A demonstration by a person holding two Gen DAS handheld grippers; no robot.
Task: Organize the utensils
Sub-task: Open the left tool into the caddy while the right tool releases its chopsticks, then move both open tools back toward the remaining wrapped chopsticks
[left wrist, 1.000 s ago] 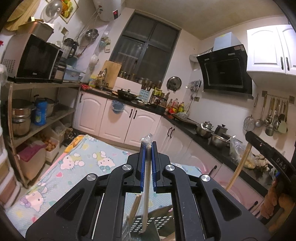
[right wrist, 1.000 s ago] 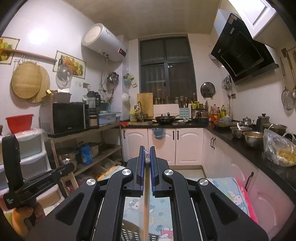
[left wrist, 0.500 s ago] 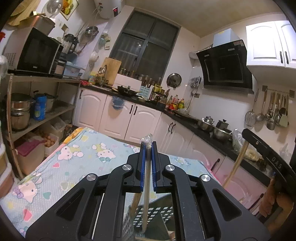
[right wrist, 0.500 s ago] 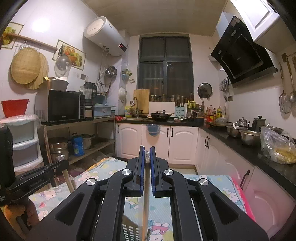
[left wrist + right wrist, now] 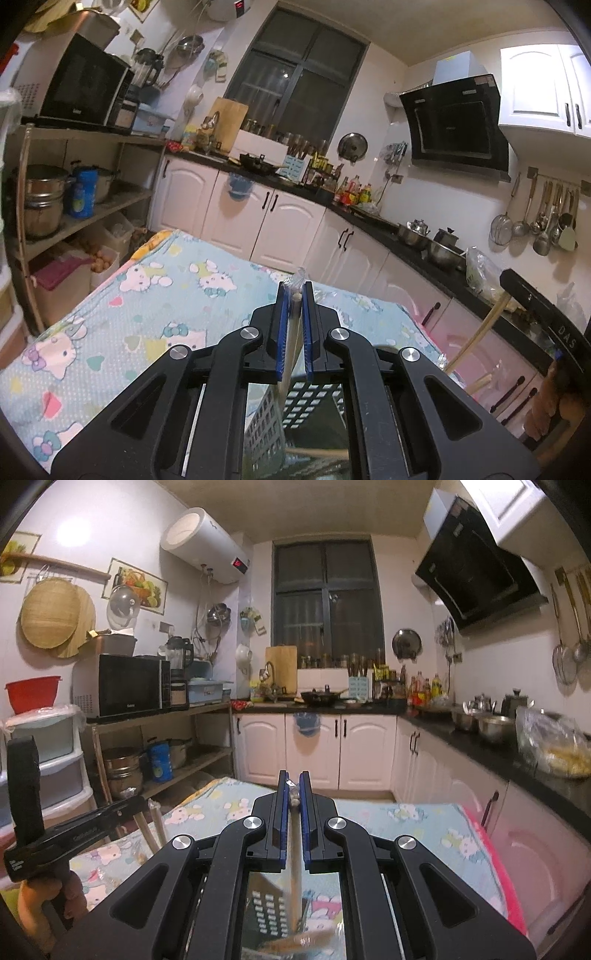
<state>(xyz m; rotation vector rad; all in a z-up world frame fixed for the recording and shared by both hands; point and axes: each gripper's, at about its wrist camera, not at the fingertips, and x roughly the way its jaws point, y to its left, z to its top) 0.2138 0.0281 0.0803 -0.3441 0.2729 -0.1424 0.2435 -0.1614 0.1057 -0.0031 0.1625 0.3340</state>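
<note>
Left tongs [image 5: 295, 291]: pressed together on a thin pale wooden utensil handle [image 5: 290, 345] with clear plastic wrap at its top end. The handle runs down between the blue pads, lower centre of the left wrist view, toward a perforated grey utensil basket [image 5: 306, 400] seen under the tongs.

Right tongs [image 5: 294, 781]: pinching a second slim wooden handle [image 5: 294, 853], also wrapped at the tip. Its shaft drops through the lower centre of the right wrist view to the same kind of slotted basket wall; the lower end is blurred.

In the left wrist view the right tongs sit at the right edge with their wooden stick angled down-left. In the right wrist view the left tongs are at the lower left, held by a hand [image 5: 55, 893].

Both are above a worktop covered in light blue cartoon-cat cloth [image 5: 155, 295]. White kitchen cabinets [image 5: 314, 749] behind, black microwave [image 5: 118, 685] on a shelf at left.
</note>
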